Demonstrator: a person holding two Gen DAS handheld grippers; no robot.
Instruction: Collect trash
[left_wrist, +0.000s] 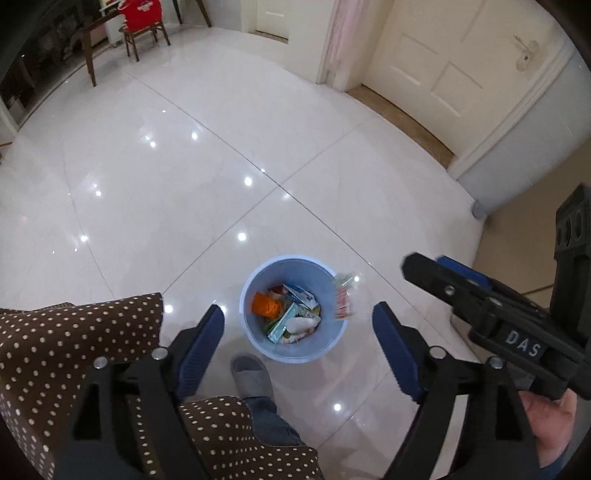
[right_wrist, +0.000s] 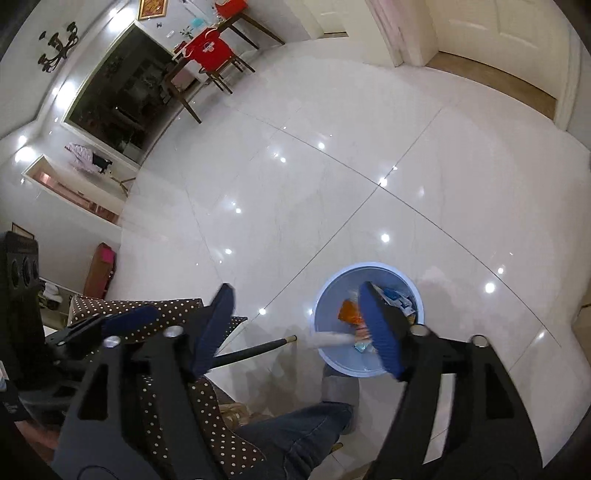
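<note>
A light blue bin (left_wrist: 293, 352) stands on the white tiled floor, holding several wrappers and an orange packet (left_wrist: 266, 304). A red and white wrapper (left_wrist: 344, 295) shows blurred at the bin's right rim, in mid-air. My left gripper (left_wrist: 297, 341) is open and empty, high above the bin. My right gripper (left_wrist: 428, 266) appears in the left wrist view to the right of the bin. In the right wrist view my right gripper (right_wrist: 299, 325) is open and empty above the bin (right_wrist: 334, 356), with a blurred white piece (right_wrist: 328, 339) at the bin's near rim.
A table with a brown polka-dot cloth (left_wrist: 74, 343) is at my left. The person's grey slipper (left_wrist: 251, 374) and jeans leg stand just before the bin. A dark pole (right_wrist: 255, 350) lies near the bin. Chairs (left_wrist: 142, 26) and doors (left_wrist: 443, 62) stand far off.
</note>
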